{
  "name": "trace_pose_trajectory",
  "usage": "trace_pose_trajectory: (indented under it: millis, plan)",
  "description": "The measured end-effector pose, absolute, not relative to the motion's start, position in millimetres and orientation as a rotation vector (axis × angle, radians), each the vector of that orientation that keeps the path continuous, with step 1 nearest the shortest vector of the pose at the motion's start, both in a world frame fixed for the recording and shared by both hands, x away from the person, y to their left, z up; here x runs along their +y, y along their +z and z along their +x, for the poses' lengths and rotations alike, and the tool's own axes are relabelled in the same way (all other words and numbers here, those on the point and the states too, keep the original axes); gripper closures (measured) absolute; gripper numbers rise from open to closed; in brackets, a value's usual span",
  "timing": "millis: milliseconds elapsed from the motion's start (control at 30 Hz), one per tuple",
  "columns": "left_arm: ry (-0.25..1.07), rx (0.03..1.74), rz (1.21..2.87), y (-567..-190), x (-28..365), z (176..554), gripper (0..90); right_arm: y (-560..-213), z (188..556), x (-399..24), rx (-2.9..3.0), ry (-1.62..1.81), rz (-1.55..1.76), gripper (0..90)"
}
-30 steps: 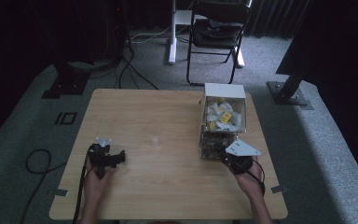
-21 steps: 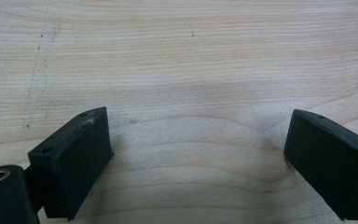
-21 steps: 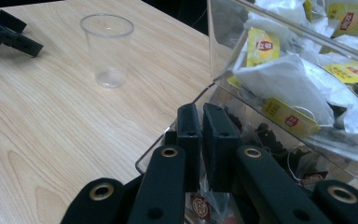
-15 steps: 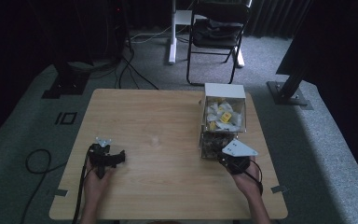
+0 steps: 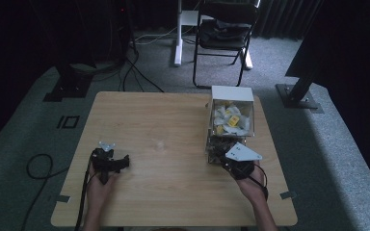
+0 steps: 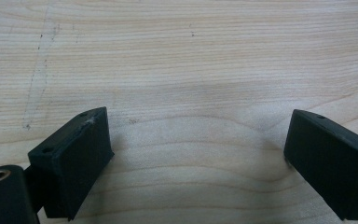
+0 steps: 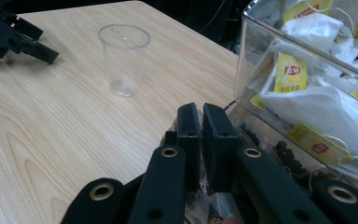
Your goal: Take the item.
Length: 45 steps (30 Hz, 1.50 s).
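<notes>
Where set at the far right of the surface point(image 5: 173, 202), clear box point(image 5: 232, 98) just ahead of the right hand-held gripper point(image 5: 225, 162), almost touching its tips. Packed with white tea bags point(image 7: 317, 102) bearing yellow tags, above a lower layer of dark bits point(image 7: 279, 154). Right hand-held gripper's jaws pressed together, no gap between them; cannot tell whether anything thin is pinched there. Beyond those jaws and off to their left in the right gripper view, an empty clear plastic cup point(image 7: 123, 58), upright on the wood, well apart from the box. Farther past the cup, the left hand-held gripper point(image 5: 120, 162), low over bare wood, well apart from cup and box. Jaws spread wide in the left gripper view, nothing between them but wood grain. Held in a hand point(image 5: 101, 187) at the near edge; likewise the right hand point(image 5: 253, 185).
</notes>
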State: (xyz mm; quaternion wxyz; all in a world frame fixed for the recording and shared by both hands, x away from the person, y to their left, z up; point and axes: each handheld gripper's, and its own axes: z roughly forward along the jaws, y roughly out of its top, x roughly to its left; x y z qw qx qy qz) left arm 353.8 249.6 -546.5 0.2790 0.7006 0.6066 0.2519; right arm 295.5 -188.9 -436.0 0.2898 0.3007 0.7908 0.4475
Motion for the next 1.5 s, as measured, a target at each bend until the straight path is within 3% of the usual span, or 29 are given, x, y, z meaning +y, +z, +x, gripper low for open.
trace_pose_trajectory:
  millis: [1500]
  plan:
    - [0.676, 1.627, 1.88, -546, 250, 354, 7.8, -427, 308, -152, 2.138, 1.258, 0.754, 86.3]
